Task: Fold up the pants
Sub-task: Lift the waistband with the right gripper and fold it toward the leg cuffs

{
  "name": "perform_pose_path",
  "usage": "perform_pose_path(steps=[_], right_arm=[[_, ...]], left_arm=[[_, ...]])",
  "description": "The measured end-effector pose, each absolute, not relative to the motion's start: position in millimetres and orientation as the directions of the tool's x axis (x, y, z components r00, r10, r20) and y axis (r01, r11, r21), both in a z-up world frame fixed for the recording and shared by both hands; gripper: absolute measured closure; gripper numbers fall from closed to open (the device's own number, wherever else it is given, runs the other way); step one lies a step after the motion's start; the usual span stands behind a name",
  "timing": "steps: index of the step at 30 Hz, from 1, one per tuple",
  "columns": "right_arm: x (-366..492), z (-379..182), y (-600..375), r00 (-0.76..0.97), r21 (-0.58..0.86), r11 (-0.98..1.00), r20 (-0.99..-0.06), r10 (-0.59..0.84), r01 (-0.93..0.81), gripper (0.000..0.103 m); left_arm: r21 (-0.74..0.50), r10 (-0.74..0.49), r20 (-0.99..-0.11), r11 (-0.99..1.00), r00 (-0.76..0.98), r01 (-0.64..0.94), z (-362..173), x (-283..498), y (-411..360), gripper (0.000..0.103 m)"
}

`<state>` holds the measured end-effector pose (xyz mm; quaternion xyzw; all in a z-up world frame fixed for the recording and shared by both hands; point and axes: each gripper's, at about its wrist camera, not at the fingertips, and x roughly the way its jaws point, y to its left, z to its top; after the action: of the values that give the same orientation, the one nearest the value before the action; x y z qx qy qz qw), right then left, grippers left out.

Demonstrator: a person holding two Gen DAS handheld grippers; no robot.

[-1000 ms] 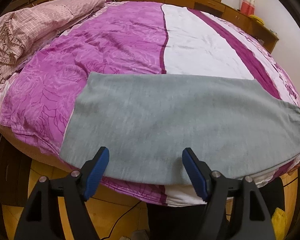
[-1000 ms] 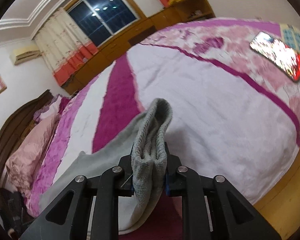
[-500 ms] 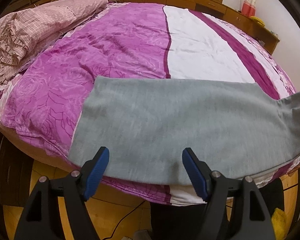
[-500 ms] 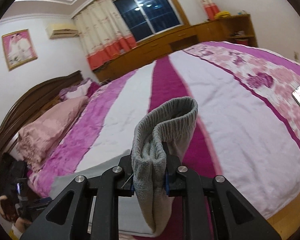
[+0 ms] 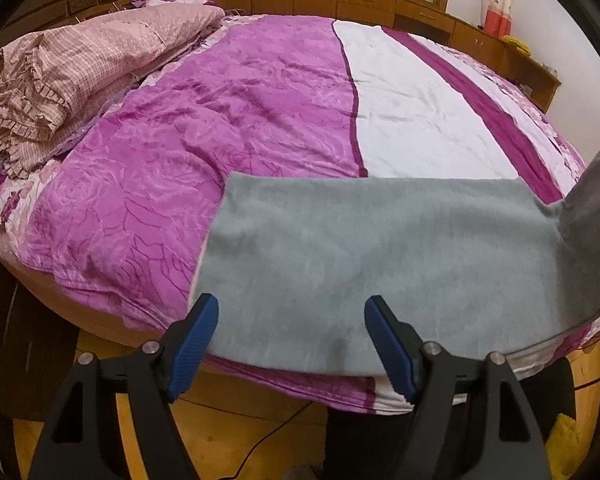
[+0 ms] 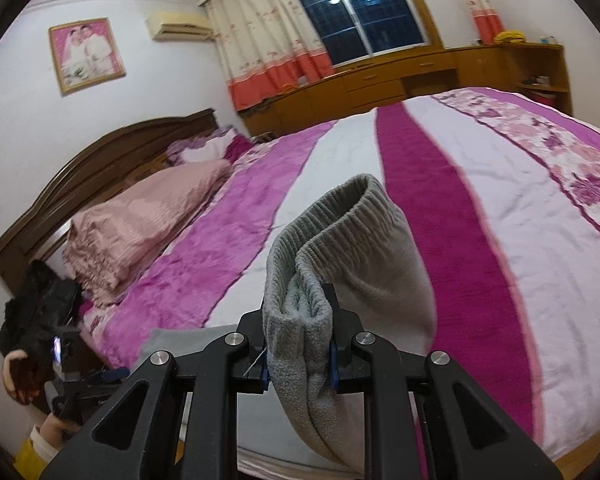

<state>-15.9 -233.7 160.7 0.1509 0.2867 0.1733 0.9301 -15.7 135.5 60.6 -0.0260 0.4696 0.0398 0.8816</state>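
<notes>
Grey pants [image 5: 380,260] lie flat across the near edge of a purple and white bed [image 5: 260,112]. Their right end rises off the bed at the right of the left wrist view. My left gripper [image 5: 292,344] is open and empty, hovering just in front of the pants' near edge. My right gripper [image 6: 298,344] is shut on the ribbed end of the pants [image 6: 340,240] and holds it up above the bed. The rest of the pants trails down and left beneath it.
A pink folded quilt [image 5: 80,68] lies at the bed's head, left. Wooden cabinets [image 6: 420,80] run under the window beyond the bed. A wooden headboard [image 6: 100,168] stands at far left. The floor [image 5: 228,432] lies below the bed's edge.
My right gripper has lifted the ribbed end of the pants higher and swung left toward the headboard. The pants' right end has risen off the bed. My left gripper stays open, shifted slightly left.
</notes>
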Motion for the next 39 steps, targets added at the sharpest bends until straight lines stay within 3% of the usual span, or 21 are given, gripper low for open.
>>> perform_pose_path(steps=[14, 28, 33, 39], right_arm=[[-7.2, 150.7, -131.9, 0.687, 0.322, 0.871, -0.536, 0.491, -0.372, 0.090], [12.4, 81.5, -33.7, 0.557, 0.278, 0.856, -0.664, 0.499, -0.436, 0.090], [20.0, 51.0, -20.3, 0.505, 0.302, 0.856, -0.706, 0.496, -0.419, 0.082], [15.4, 42.0, -17.0, 0.440, 0.378, 0.810, -0.695, 0.568, -0.448, 0.059]], left_arm=[[-0.003, 0.048, -0.828, 0.996, 0.558, -0.091, 54.3, -8.7, 159.7, 0.024], [-0.057, 0.018, -0.817, 0.992, 0.576, -0.111, 52.1, -19.5, 177.0, 0.024], [-0.084, -0.001, -0.814, 0.990, 0.581, -0.117, 53.3, -22.2, 178.1, 0.024], [-0.115, -0.026, -0.813, 0.986, 0.582, -0.117, 53.3, -20.7, 173.1, 0.024]])
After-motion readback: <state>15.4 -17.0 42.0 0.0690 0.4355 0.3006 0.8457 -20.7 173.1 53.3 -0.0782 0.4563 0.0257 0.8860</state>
